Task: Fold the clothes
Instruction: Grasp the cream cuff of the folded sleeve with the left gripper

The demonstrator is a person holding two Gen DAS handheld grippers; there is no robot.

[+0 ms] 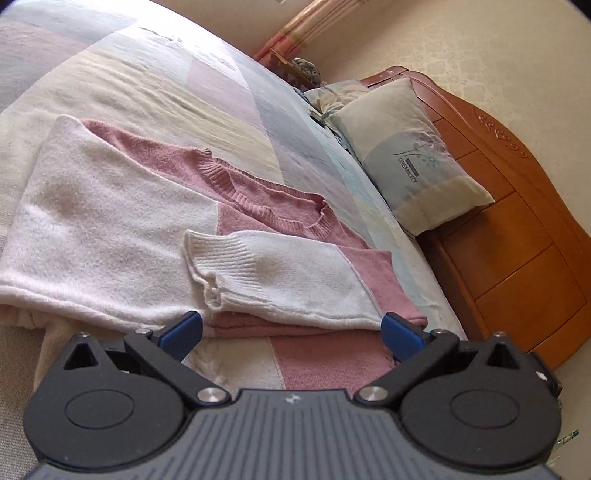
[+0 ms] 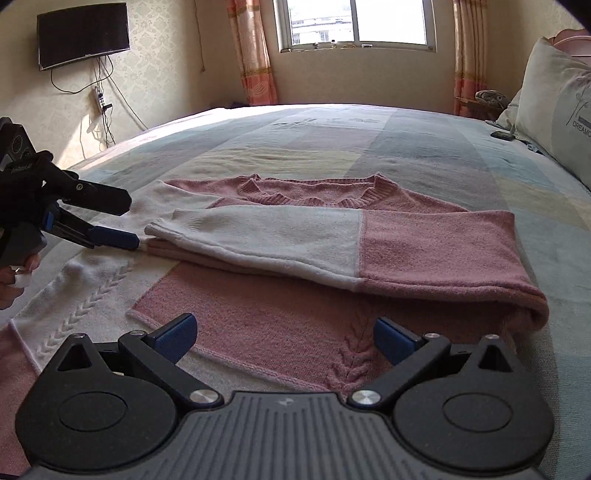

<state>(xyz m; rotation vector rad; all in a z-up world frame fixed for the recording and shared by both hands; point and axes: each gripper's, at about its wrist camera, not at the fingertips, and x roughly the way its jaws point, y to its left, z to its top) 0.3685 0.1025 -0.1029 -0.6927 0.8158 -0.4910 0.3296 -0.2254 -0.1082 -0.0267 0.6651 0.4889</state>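
Observation:
A pink and white knit sweater (image 1: 110,229) (image 2: 258,314) lies flat on the bed, neckline toward the far side. One sleeve (image 1: 295,273) (image 2: 277,236) is folded across the chest, its white ribbed cuff pointing left. My left gripper (image 1: 291,328) stands open just short of the sweater's near edge. From the right wrist camera, that left gripper (image 2: 133,221) hovers open at the cuff, holding nothing. My right gripper (image 2: 286,332) is open low over the pink lower body of the sweater, with nothing between its blue pads (image 2: 181,330).
The patchwork bedspread (image 1: 147,74) stretches out around the sweater. A pillow (image 1: 410,158) (image 2: 554,103) leans on the wooden headboard (image 1: 517,221). A small dark object (image 2: 501,135) lies near the pillow. A wall TV (image 2: 83,35) and window (image 2: 354,22) are beyond. A hand (image 2: 11,284) holds the left gripper.

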